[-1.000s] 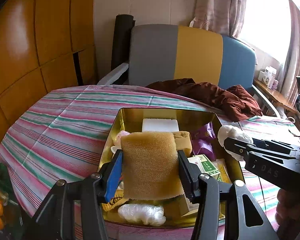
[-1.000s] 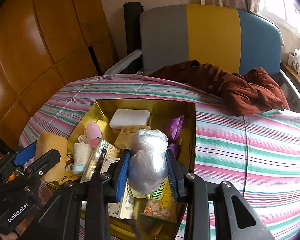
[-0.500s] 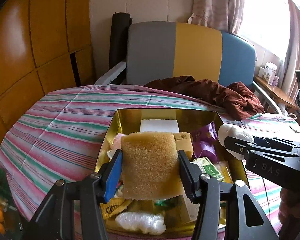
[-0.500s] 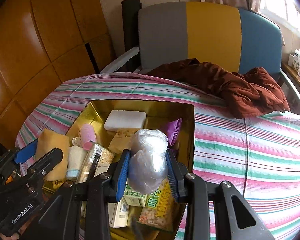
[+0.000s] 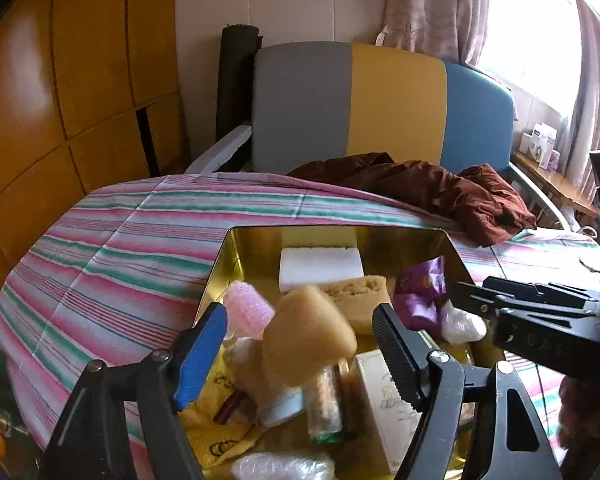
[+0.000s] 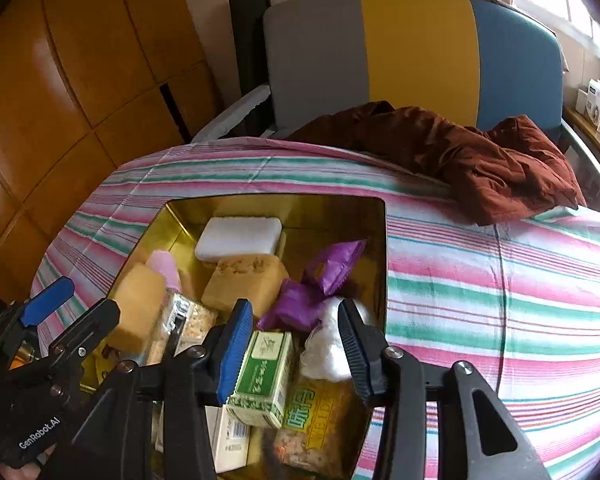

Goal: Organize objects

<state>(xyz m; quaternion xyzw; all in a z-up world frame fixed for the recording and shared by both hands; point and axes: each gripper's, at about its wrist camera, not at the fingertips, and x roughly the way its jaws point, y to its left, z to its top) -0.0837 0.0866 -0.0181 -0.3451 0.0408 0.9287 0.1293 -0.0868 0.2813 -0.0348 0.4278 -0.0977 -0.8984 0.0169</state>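
Both grippers' fingers have just been spreading, freeing sponge (image 5: 308,328) and plastic bundle (image 6: 332,344).

left gripper (image 5: 300,336): black angular frame | one blue pad, one black ribbed pad | silver screws at the finger joints | white "GenRobot.AI" lettering on its body || right gripper (image 6: 296,340): same black frame | blue pad, black ribbed pad | silver screws | faint raised "DAS" letters on its side
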